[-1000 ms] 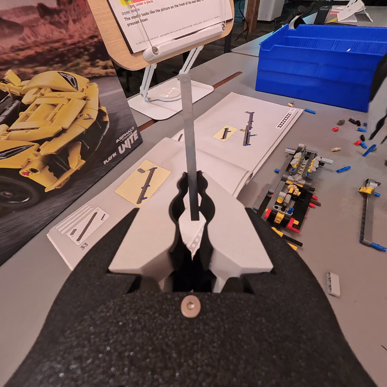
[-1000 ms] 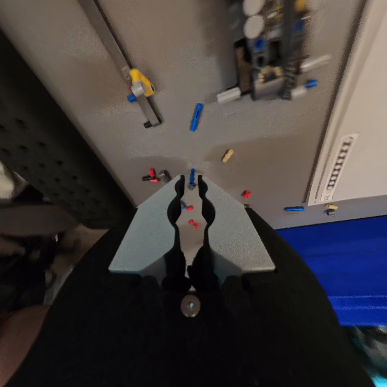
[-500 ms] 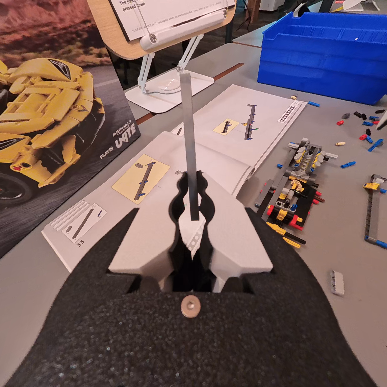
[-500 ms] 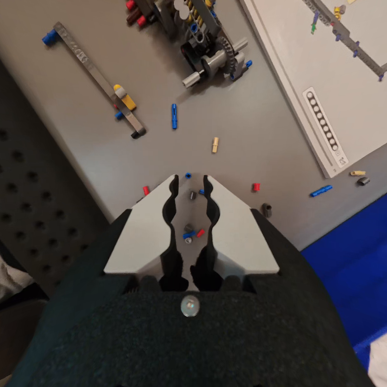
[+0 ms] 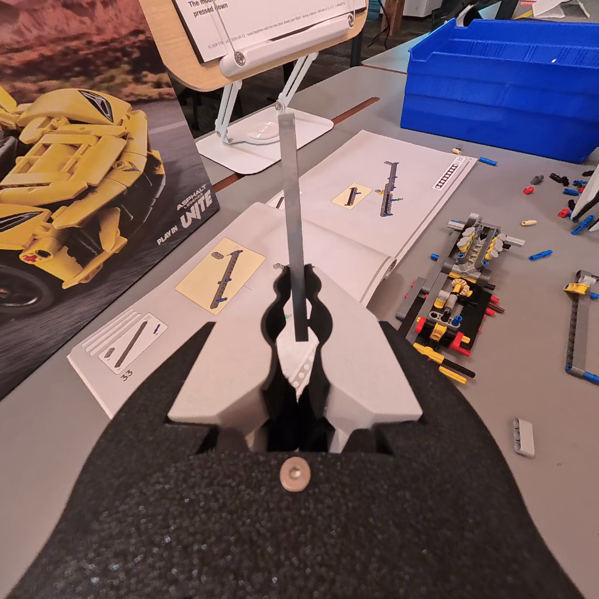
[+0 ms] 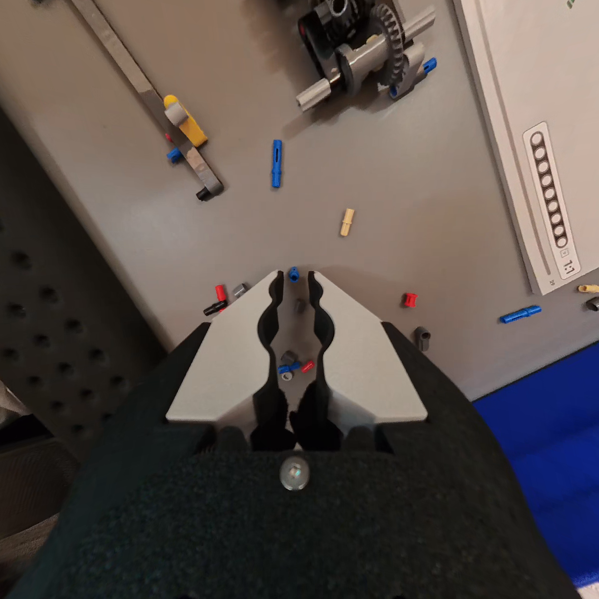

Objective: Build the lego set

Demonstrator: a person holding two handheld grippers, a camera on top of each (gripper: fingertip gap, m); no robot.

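Note:
My left gripper is shut on a long grey beam and holds it upright above the open instruction booklet. The half-built chassis lies on the grey table to the right; its geared end shows in the right wrist view. My right gripper is open, pointing down close over loose pins. A small blue pin stands right between its fingertips. A dark grey piece and a small cluster of pins lie between the jaws farther back.
A grey beam with a yellow part lies left, also in the left wrist view. A long blue pin, a tan pin and red pins are scattered. A blue bin, document stand, box picture and small grey brick surround. Some 35 centimetres of space lies between my two pairs of fingers.
My right gripper has come down closer to the table and its tips now bracket the small blue pin. My left gripper with the beam has shifted only slightly.

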